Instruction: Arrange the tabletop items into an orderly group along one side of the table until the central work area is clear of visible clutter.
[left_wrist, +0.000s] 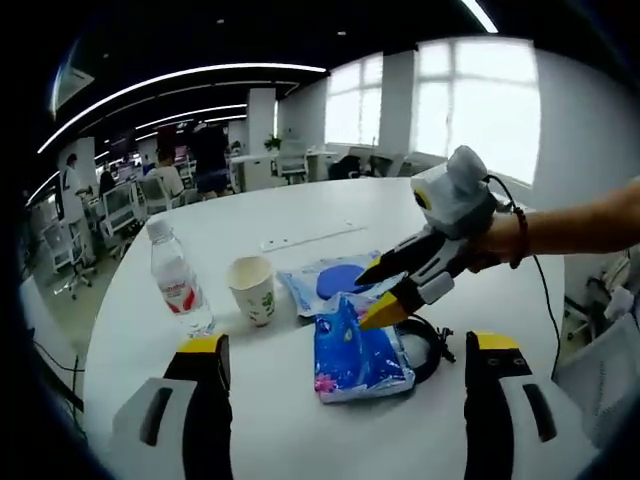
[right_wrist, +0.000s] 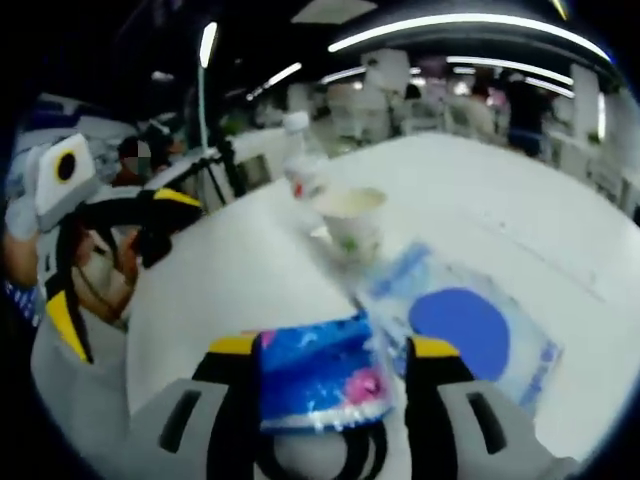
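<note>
A blue tissue pack (left_wrist: 358, 357) printed with pink flowers is seen lying on the white worktop (left_wrist: 300, 215), partly over a black ring-shaped item (left_wrist: 428, 345). In the right gripper view the same pack (right_wrist: 318, 375) is framed between the yellow-tipped jaws of the right claw (right_wrist: 325, 350), which are set against its two sides; a firm grip cannot be confirmed. In the left gripper view the right claw (left_wrist: 372, 295) is seen coming in from the right, its tips at the pack's upper edge. The left claw (left_wrist: 345, 345) is held wide, apart from the pack. Just beside the pack a clear bag with a blue disc (left_wrist: 330, 280) is laid, then a paper cup (left_wrist: 252, 288) and a water bottle (left_wrist: 178, 278), both upright.
</note>
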